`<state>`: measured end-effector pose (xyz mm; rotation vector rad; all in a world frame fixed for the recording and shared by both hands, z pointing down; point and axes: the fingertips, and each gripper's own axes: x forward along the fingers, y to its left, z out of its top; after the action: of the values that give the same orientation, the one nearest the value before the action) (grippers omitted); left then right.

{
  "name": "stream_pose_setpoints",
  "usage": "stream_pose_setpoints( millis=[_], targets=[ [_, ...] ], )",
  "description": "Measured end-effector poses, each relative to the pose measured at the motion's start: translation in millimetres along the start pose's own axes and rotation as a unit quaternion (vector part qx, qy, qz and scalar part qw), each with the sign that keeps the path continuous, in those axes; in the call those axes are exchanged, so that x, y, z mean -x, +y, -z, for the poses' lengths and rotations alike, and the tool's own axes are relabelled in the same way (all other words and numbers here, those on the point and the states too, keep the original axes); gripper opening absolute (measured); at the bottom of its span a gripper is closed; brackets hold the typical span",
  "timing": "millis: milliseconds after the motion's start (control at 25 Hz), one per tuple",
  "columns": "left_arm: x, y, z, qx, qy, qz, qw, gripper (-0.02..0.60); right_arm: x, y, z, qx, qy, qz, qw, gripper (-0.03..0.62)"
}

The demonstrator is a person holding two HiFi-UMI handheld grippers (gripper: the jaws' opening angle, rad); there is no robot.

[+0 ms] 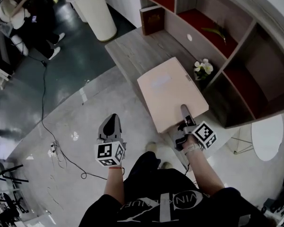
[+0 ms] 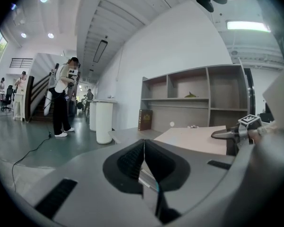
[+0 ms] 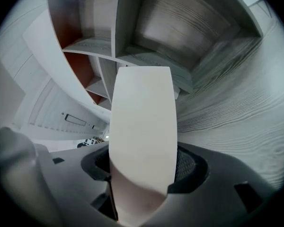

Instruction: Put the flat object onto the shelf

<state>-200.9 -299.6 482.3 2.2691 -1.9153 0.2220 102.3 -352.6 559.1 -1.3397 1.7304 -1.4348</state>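
Note:
The flat object is a pale beige slab (image 1: 172, 92), held level above the wooden counter (image 1: 132, 51) in front of the shelf unit (image 1: 236, 65). My right gripper (image 1: 185, 122) is shut on its near edge, one finger lying on top. In the right gripper view the slab (image 3: 142, 126) runs from between the jaws of the right gripper (image 3: 142, 174) towards the shelf compartments (image 3: 109, 46). My left gripper (image 1: 111, 126) hangs lower left over the floor, apart from the slab. In its own view the left gripper (image 2: 143, 162) is shut with nothing in it, and the slab (image 2: 194, 138) shows to the right.
A brown book (image 1: 152, 19) stands on the counter's far end. White flowers (image 1: 203, 68) lie by the shelf just beyond the slab. A white round pedestal (image 1: 97, 13) stands on the floor behind, a person (image 2: 64, 98) further off. A cable (image 1: 47, 126) trails across the floor.

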Motion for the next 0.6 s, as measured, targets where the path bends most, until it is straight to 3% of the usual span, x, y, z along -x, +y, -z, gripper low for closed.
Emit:
stream_pose_setpoints(
  millis=[440,600],
  targets=[
    [-6.5,13.5,2.8,0.009,0.001,-0.002,1.0000,0.007,-24.1,-27.7,7.2,-0.116,-0.011,0.058,0.991,0.298],
    [-7.6,10.7,6.7,0.013,0.005,0.003,0.9999,0.008,-23.8,-32.9,10.3,-0.129,-0.012,0.066,0.989,0.302]
  ],
)
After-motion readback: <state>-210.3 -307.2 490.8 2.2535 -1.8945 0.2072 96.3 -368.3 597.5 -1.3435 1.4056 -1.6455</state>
